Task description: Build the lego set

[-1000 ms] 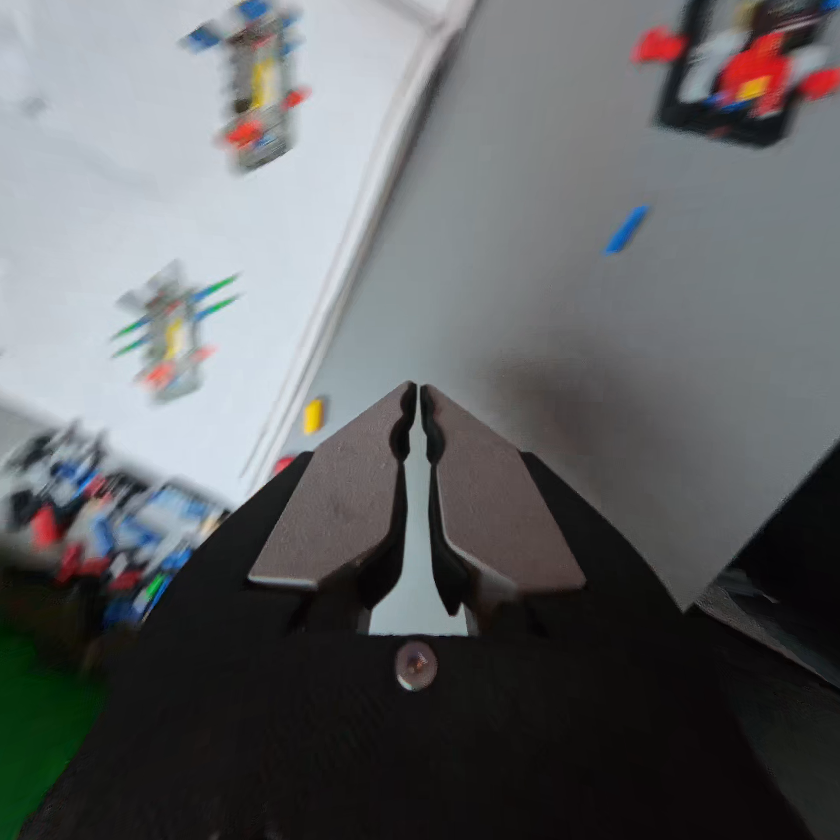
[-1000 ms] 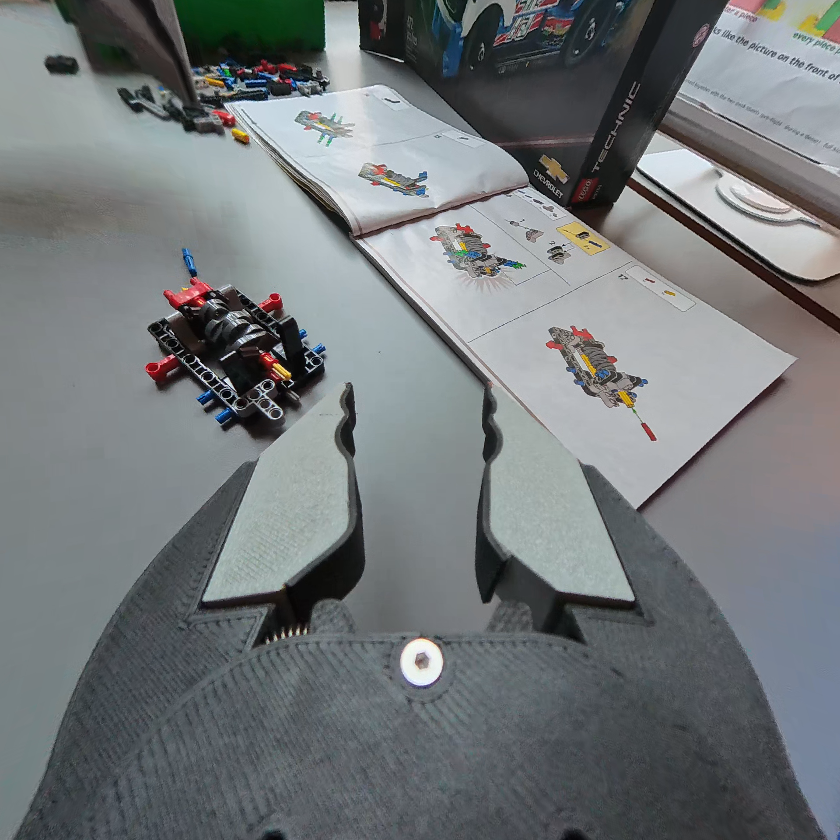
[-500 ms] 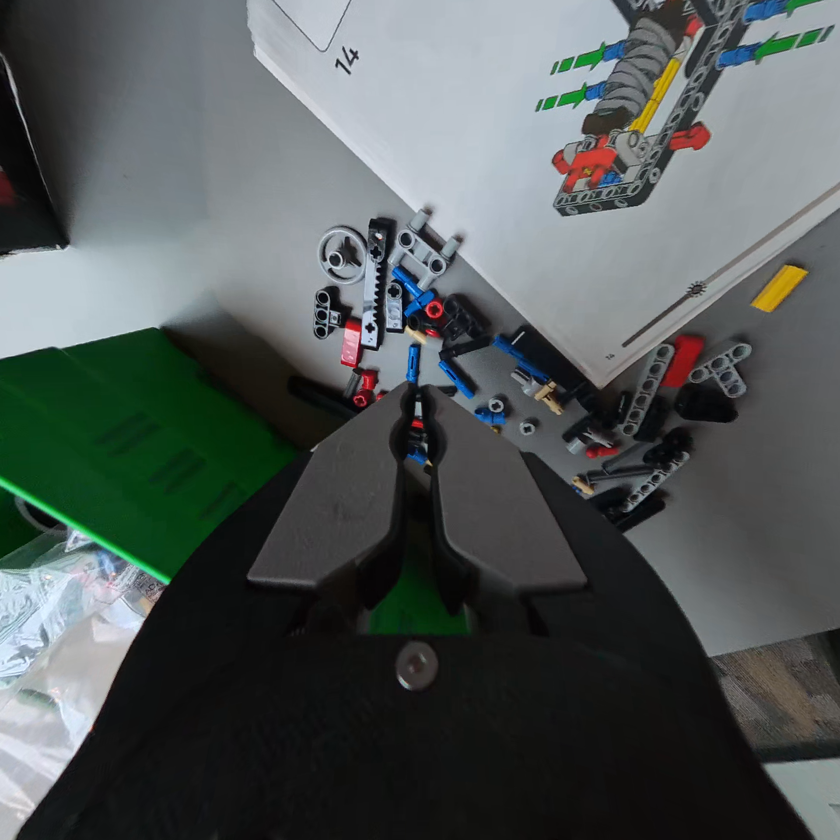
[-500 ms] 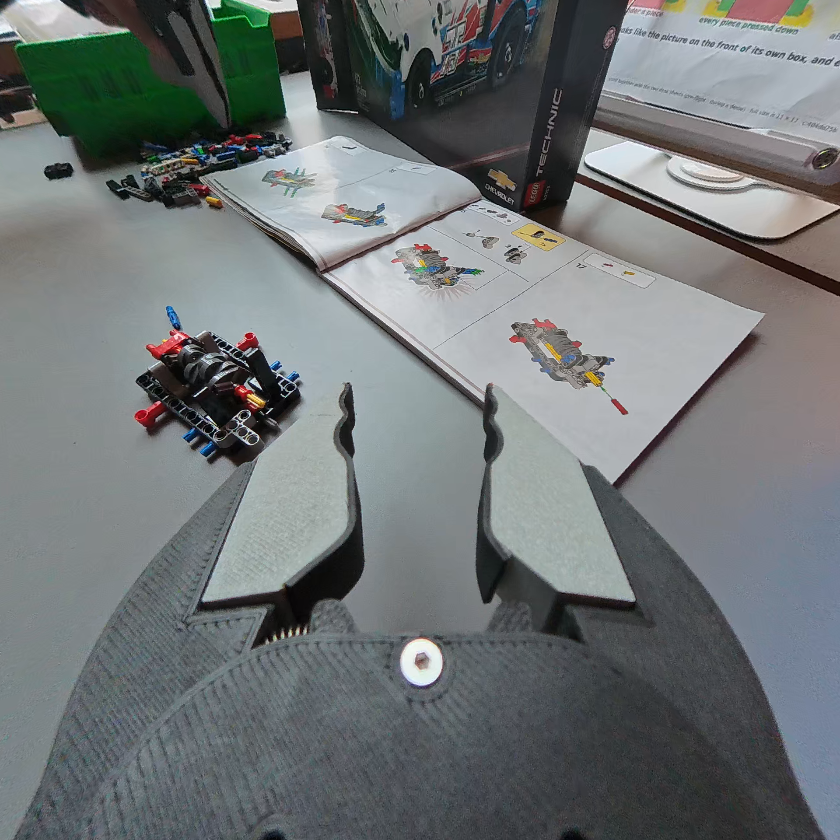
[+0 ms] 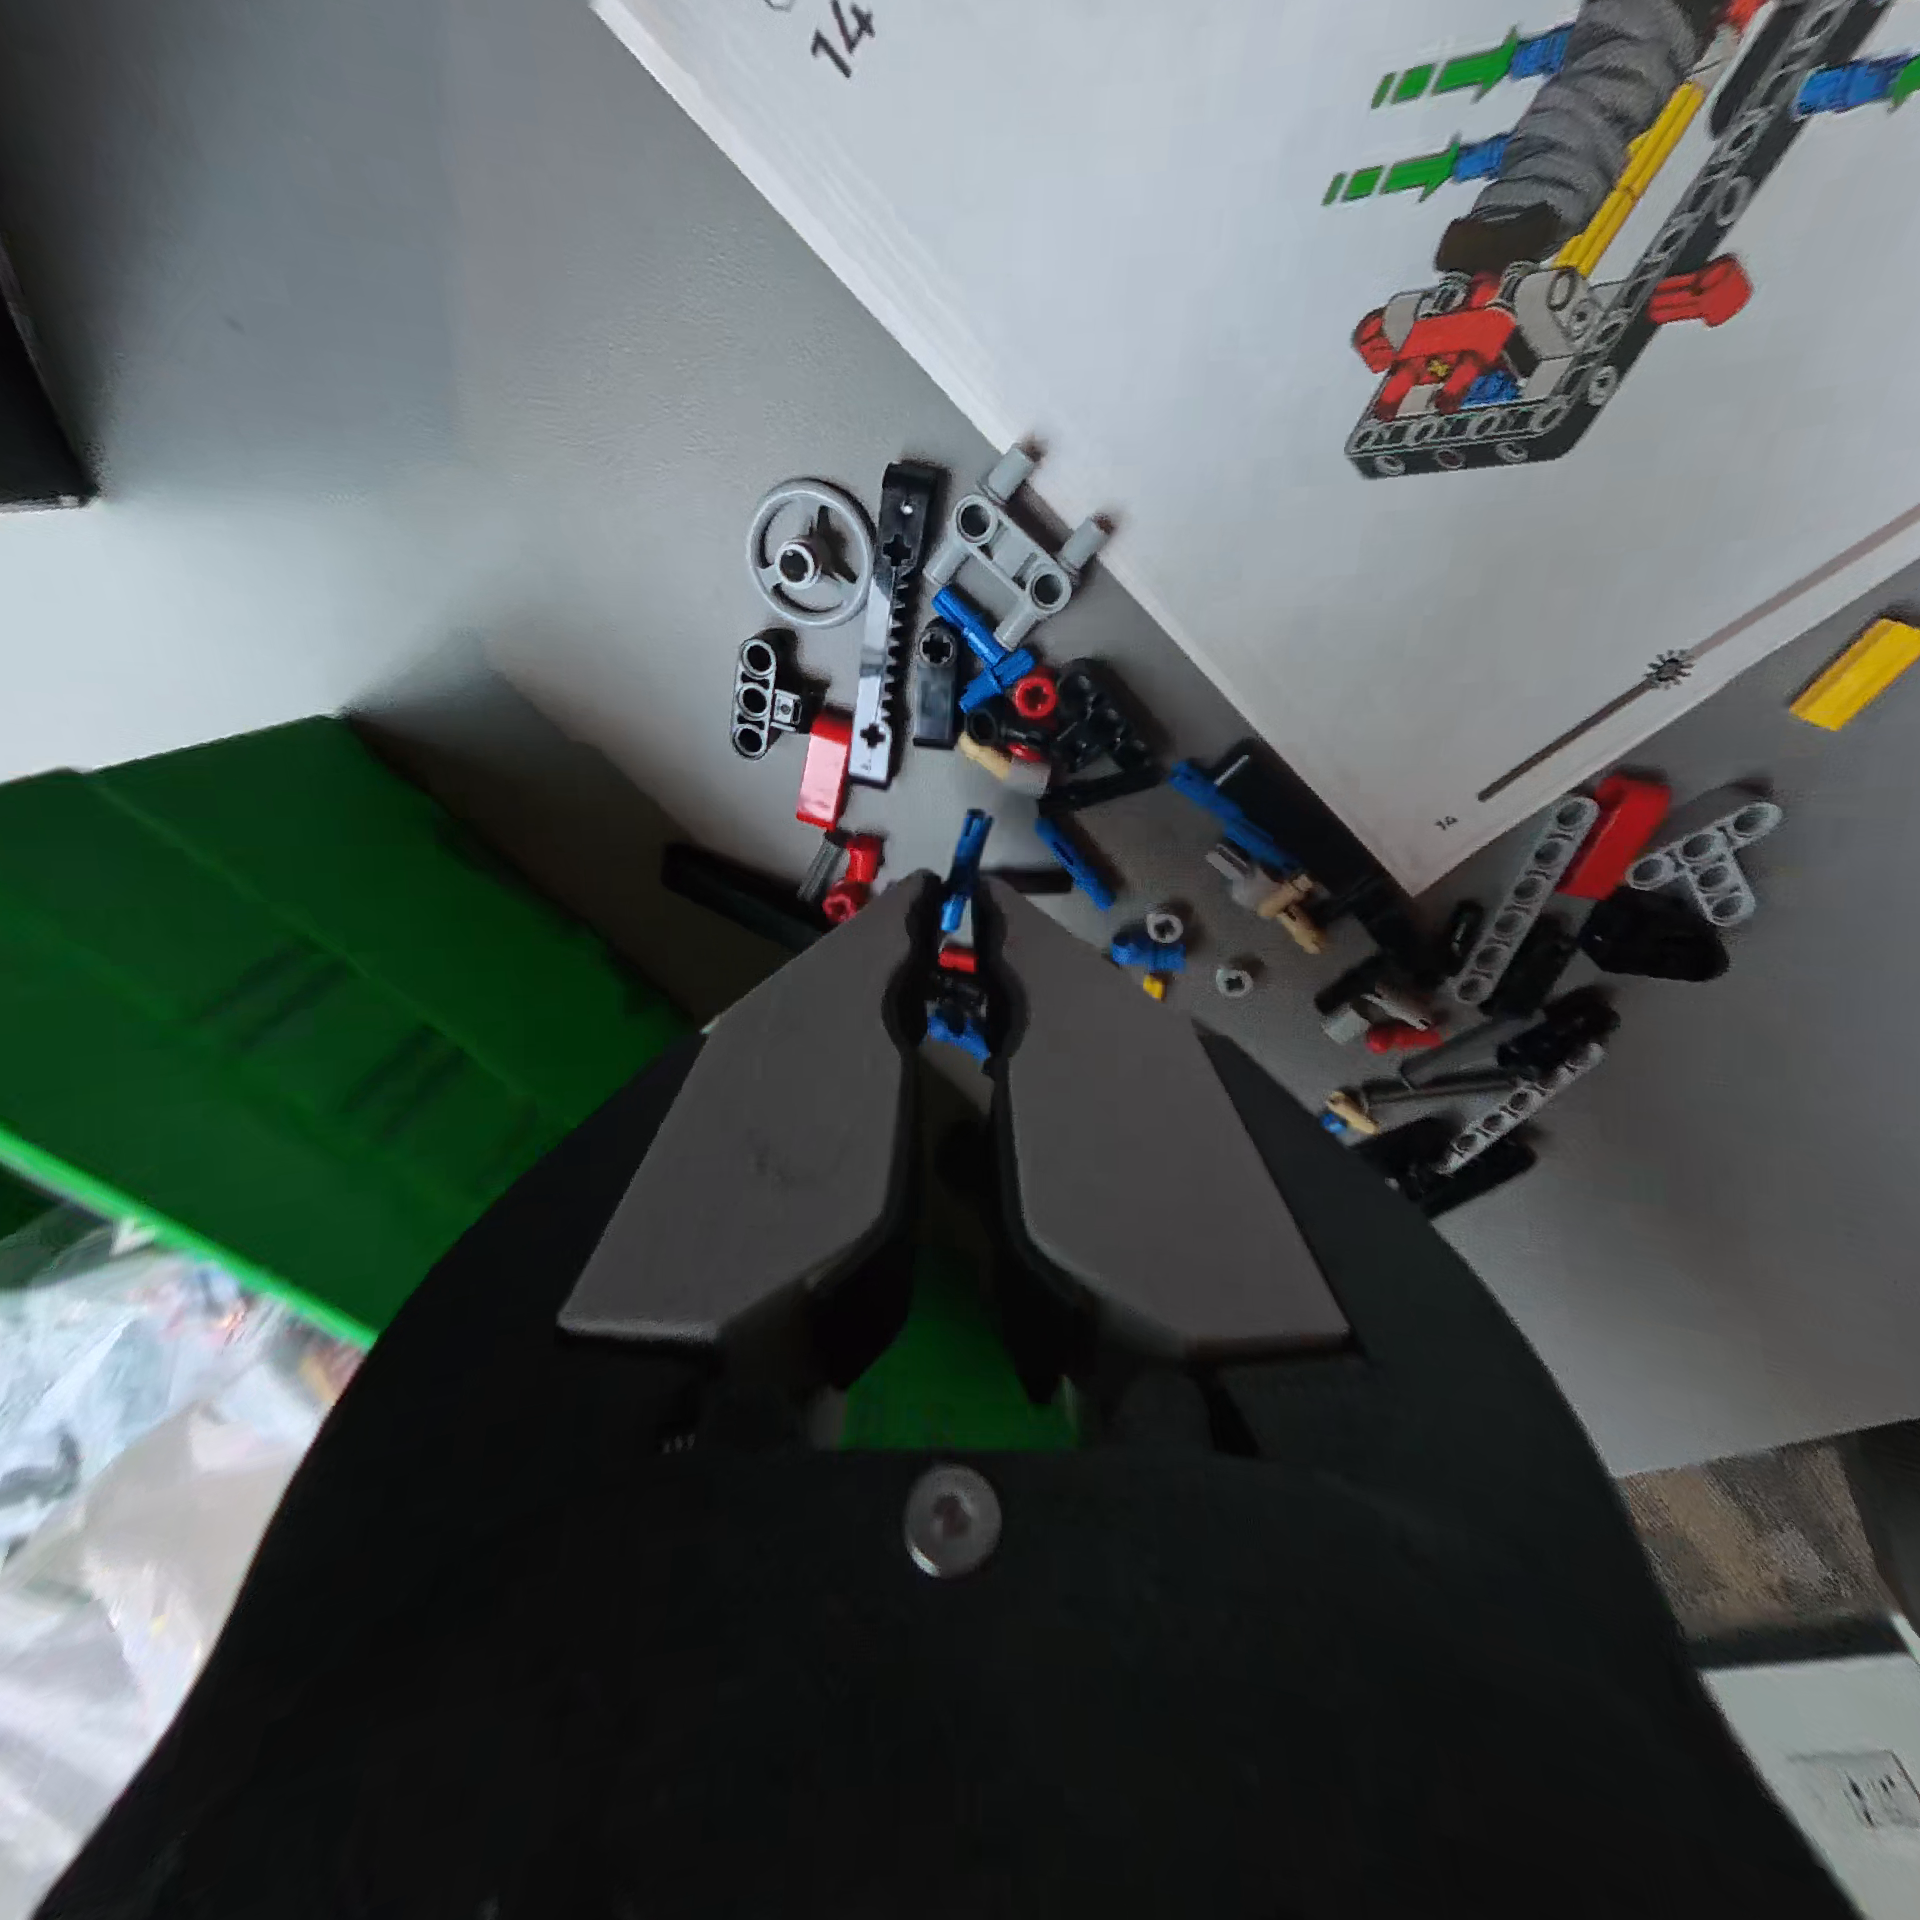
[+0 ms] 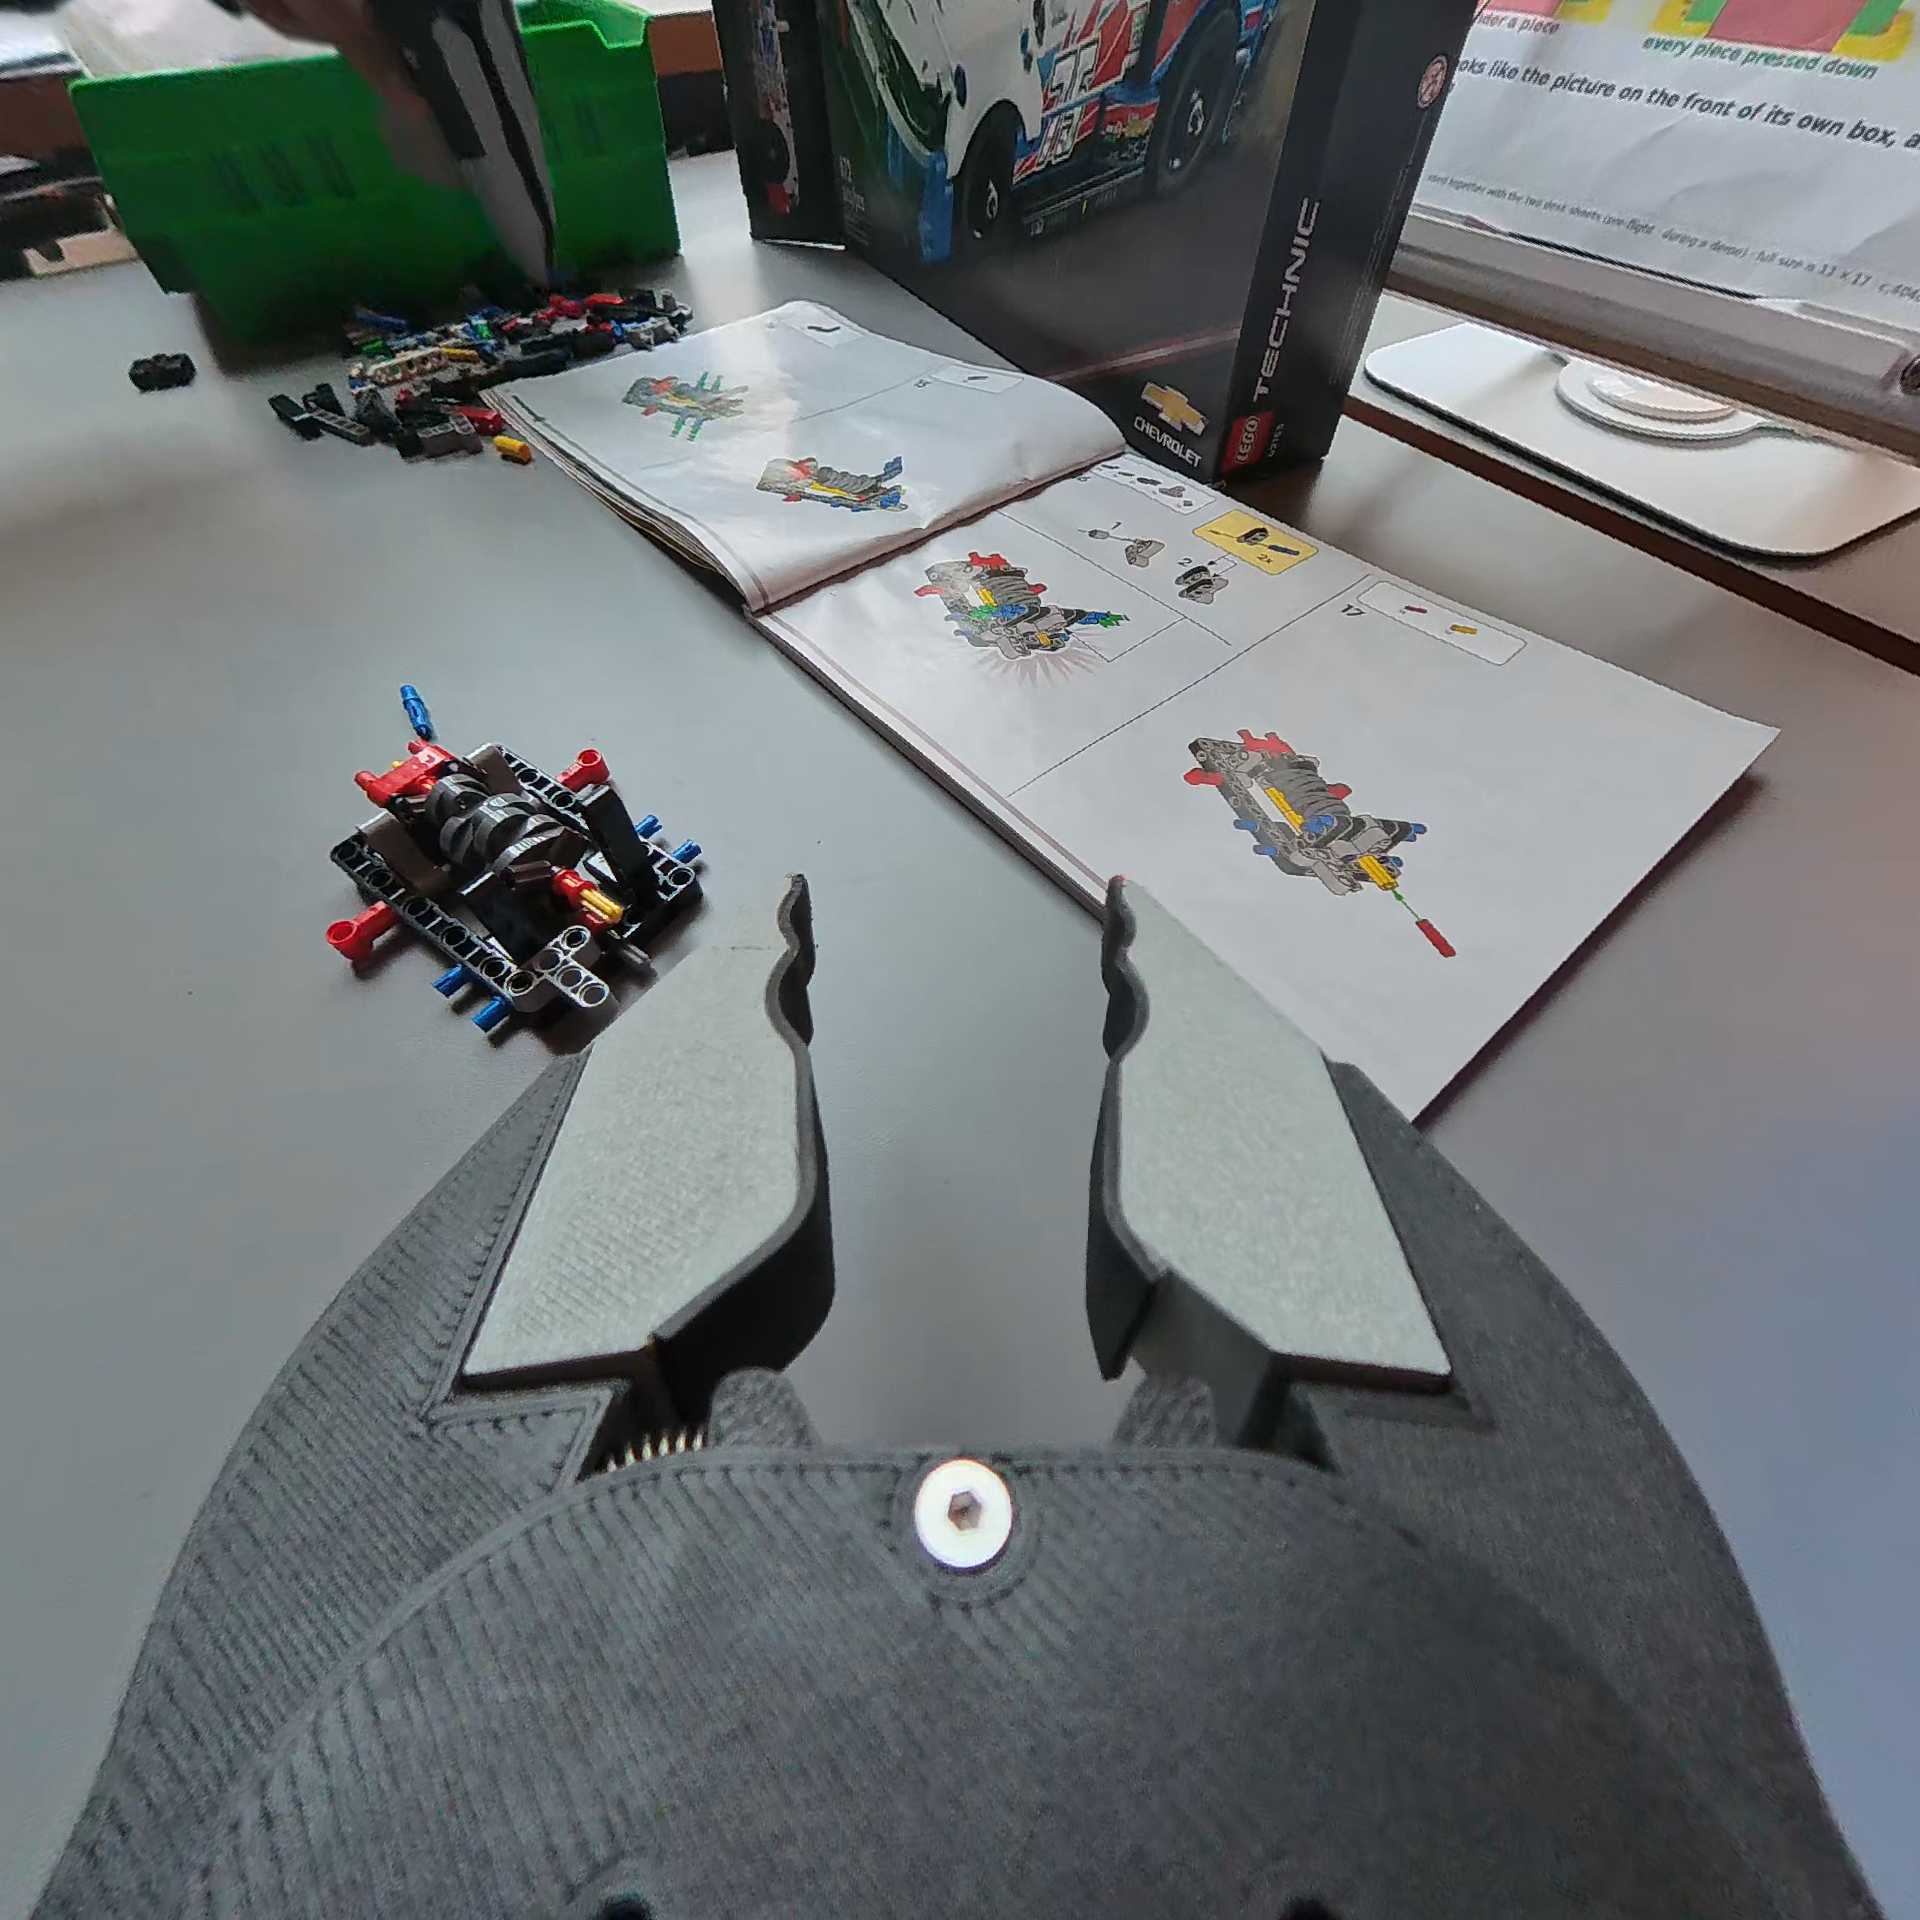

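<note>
My left gripper hangs over a pile of loose lego pieces. Its jaws are shut to a narrow slit, and a blue pin and red bits of the pile show through it. I cannot see it holding anything. It also shows in the right wrist view, pointing down at the pile. My right gripper is open and empty, low over the grey table. The half-built black, red and grey assembly lies just to its front left. The open instruction booklet lies to its front right.
A green bin stands behind the pile, close left of my left gripper. The set's box stands behind the booklet. A lone blue pin lies beyond the assembly. Plastic bags sit in the bin. The table edge is near. The left gripper's tips are roughly 50 centimeters from the right gripper's. It is some 20 centimeters from my right tips to the lone blue pin.
My left gripper swung from the table and booklet to the pile by the green bin, then came lower over it. My right gripper tilted up slightly and stayed open.
</note>
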### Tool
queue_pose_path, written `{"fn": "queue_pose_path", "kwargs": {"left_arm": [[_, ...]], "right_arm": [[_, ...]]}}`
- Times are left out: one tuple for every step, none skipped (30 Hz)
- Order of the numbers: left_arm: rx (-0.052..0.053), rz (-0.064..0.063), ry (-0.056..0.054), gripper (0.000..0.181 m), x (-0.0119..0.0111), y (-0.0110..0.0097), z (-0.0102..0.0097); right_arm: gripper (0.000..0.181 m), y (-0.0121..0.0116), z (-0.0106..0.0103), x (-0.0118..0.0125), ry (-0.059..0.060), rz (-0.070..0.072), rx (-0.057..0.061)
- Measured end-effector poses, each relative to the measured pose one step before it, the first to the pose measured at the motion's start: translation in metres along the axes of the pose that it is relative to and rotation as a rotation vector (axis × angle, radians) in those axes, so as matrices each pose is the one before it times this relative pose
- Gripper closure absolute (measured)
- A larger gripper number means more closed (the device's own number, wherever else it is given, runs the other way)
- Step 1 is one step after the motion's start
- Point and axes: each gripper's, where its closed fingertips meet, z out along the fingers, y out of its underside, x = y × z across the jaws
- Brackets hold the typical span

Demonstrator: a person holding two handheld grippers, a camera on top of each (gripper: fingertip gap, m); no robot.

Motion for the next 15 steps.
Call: {"fn": "queue_pose_path", "kwargs": {"left_arm": [[0.0234,-0.0058,-0.0223,0.178,0.00176,-0.00175,-0.01301],[0.0418,0.0005,-0.0056,0.178,0.00743,-0.00467,-0.01548],[0.0565,0.0085,0.0113,0.177,0.01391,-0.00784,-0.0171],[0.0637,0.0168,0.026,0.178,0.02068,-0.0106,-0.0163],[0.0683,0.0284,0.0454,0.178,0.02862,-0.01302,-0.01285],[0.0633,0.0407,0.067,0.178,0.03587,-0.01406,-0.00608],[0.0405,0.0487,0.0701,0.178,0.038,-0.01195,0.00284],[0.0153,0.0558,0.0551,0.178,0.03473,-0.00899,0.01011],[0.0264,0.0524,0.0551,0.178,0.03172,-0.00992,0.01386],[0.0378,0.0343,0.0808,0.177,0.02993,-0.01026,0.01426],[0.0216,0.0005,0.0523,0.178,0.01796,-0.00651,0.0138],[-0.0129,-0.012,-0.0146,0.178,0.00205,0.00085,0.01178],[-0.0356,0.0057,-0.0416,0.177,-0.0043,0.00643,0.00919],[-0.0197,0.0165,-0.0165,0.177,-0.00129,0.00533,0.00778],[0.0064,-0.002,0.0146,0.177,0.00306,0.00075,0.00662]], "right_arm": [[0.129,0.00006,-0.00012,-0.00039,0.0003,-0.0037,0.0001],[0.129,0.00016,0.00005,-0.00047,0.0004,-0.004,-0.0014],[0.129,0.00036,0.00026,-0.0005,0.0003,-0.0039,-0.003],[0.129,0.00049,0.00042,-0.00041,0.0007,-0.0045,-0.0039],[0.129,0.00043,0.00043,-0.00047,0.0008,-0.005,-0.0044],[0.129,0.00068,0.00069,-0.00038,0.0003,-0.0047,-0.0057],[0.129,0.00082,0.00069,-0.00045,0.0002,-0.0039,-0.0071],[0.129,0.00074,0.00073,-0.00034,0.0002,-0.0041,-0.0066],[0.129,0.00046,0.00048,-0.00049,0.0007,-0.0049,-0.0042],[0.129,0.0002,0.00009,-0.00019,0.0022,-0.0045,-0.0013],[0.129,0.00001,-0.0001,0.00005,0.003,-0.0019,0.0003],[0.129,0.00011,-0.00034,0.00019,0.002,0.0015,0.0003],[0.129,-0.00001,-0.00033,0.0004,0.0008,0.0034,0.0015],[0.129,-0.00055,-0.00054,0.00025,0.0002,0.0031,0.0042],[0.129,-0.00058,-0.0006,0.00023,0.0001,0.0019,0.0047]]}}
